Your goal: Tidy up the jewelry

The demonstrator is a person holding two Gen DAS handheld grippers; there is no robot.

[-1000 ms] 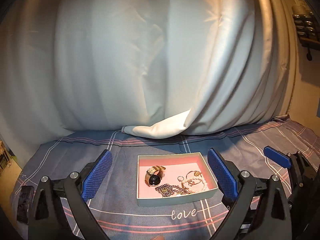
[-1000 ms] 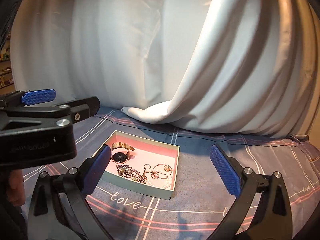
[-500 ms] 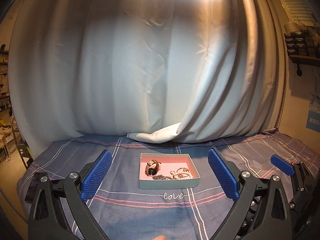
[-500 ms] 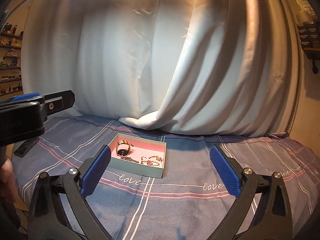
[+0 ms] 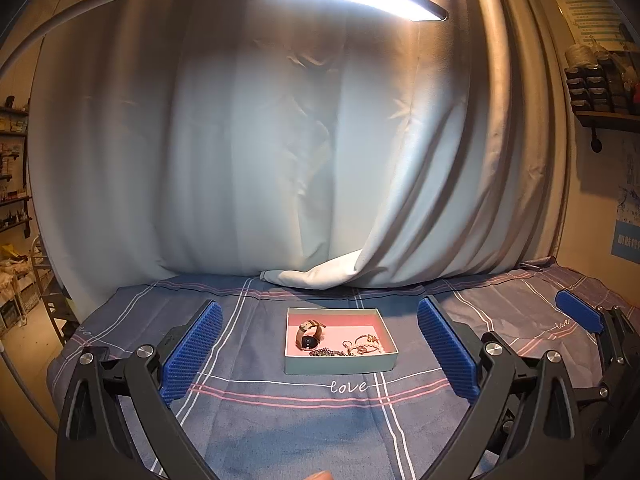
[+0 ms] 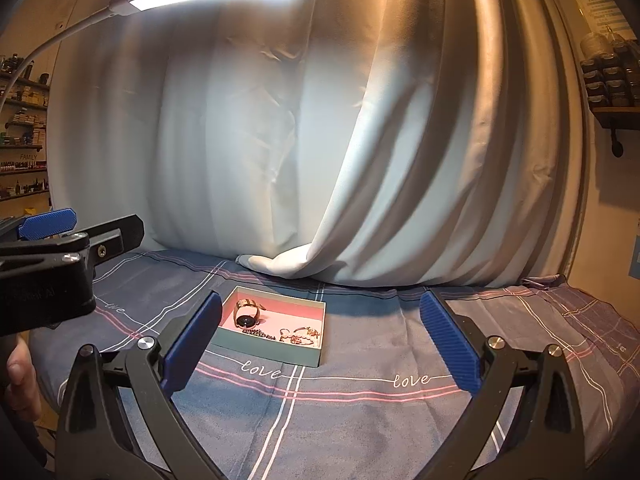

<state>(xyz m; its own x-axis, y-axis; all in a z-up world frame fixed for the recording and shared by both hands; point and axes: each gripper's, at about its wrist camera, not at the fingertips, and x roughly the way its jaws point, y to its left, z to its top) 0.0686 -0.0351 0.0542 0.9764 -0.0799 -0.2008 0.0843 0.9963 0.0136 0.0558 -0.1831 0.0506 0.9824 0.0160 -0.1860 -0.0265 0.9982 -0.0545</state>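
A shallow teal box (image 5: 340,362) with a pink floor sits mid-table on the striped blue cloth (image 5: 280,432). Inside lie a dark-faced watch (image 5: 309,336) at left, a dark chain (image 5: 328,353) and tangled gold pieces (image 5: 366,345). Left tongs (image 5: 318,350) and right tongs (image 6: 320,344) gape, released, holding nothing.

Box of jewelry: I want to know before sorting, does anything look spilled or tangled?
Nothing has spilled; all pieces lie inside the box. The chains lie bunched together at its front, possibly tangled. The watch lies apart from them.
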